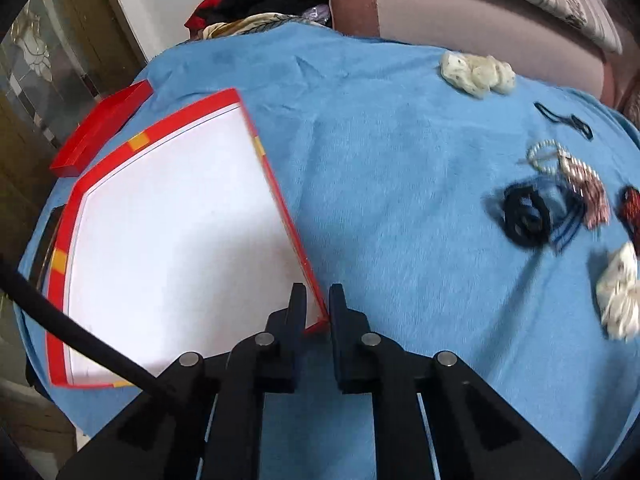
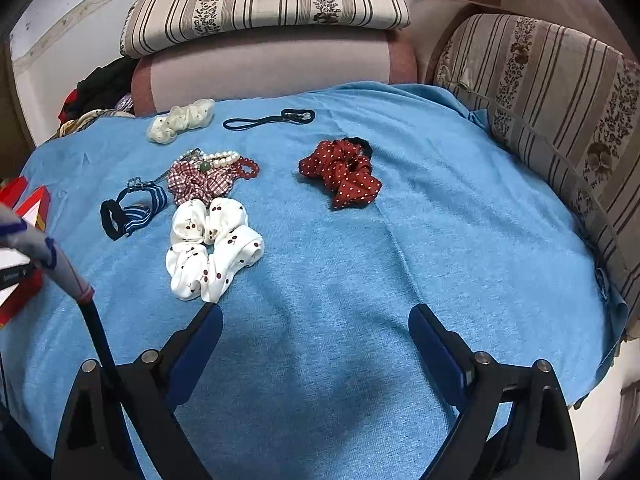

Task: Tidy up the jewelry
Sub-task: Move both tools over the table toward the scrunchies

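left gripper (image 1: 318,304) jaws are clamping the near corner wall of the red box (image 1: 280,184) on the blue tabletop, so drag slowly toward the scrunchie pile (image 2: 212,240); right gripper (image 2: 316,332) is hovering, jaws wide, empty.

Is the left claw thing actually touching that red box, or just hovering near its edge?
Touching. In the left wrist view the left gripper has its two fingers closed on either side of the red box wall at the near corner, pinching the rim between them.
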`<action>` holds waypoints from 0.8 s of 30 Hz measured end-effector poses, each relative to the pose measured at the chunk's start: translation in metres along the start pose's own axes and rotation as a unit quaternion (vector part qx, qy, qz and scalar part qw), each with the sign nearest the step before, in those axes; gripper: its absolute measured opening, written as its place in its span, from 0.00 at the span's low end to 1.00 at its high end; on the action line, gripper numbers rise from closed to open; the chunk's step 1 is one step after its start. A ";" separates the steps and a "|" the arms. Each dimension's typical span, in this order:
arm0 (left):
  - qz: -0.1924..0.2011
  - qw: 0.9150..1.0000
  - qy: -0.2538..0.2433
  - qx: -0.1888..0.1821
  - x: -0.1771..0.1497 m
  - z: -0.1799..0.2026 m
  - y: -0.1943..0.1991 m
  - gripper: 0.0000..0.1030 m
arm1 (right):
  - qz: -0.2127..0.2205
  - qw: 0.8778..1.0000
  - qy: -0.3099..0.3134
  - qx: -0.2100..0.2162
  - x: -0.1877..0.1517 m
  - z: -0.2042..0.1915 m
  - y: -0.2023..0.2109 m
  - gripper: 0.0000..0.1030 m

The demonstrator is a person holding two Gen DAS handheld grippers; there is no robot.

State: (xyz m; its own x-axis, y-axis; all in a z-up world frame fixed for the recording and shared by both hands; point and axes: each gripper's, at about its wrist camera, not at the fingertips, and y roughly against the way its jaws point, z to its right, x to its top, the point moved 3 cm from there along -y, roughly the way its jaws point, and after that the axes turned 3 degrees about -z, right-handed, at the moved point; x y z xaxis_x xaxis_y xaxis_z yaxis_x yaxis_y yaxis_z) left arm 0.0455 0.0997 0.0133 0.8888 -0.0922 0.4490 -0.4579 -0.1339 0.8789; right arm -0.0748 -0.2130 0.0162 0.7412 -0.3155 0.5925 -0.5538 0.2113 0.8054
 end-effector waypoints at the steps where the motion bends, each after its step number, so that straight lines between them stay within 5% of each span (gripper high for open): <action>1: 0.000 1.000 -0.004 0.003 -0.005 -0.001 0.003 0.11 | -0.001 1.000 0.002 0.000 0.000 -0.001 -0.001 0.93; 10: 0.015 0.999 0.033 -0.020 -0.029 -0.028 0.039 0.13 | 0.002 1.000 0.012 0.020 -0.001 -0.012 0.001 0.93; 15: 0.069 0.997 0.035 -0.029 -0.032 -0.022 0.077 0.46 | 0.009 0.999 0.012 0.031 0.000 -0.017 0.007 0.93; 24: 0.102 0.993 0.020 -0.060 -0.035 0.003 0.113 0.59 | 0.052 0.998 0.005 0.021 0.008 -0.009 0.027 0.93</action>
State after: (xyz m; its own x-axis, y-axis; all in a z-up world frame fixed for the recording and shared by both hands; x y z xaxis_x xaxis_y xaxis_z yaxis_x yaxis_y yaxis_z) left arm -0.0376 0.0849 0.0968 0.7794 -0.0652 0.6231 -0.6243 0.0029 0.7812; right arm -0.0805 -0.2018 0.0433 0.6828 -0.2850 0.6728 -0.6430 0.2029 0.7385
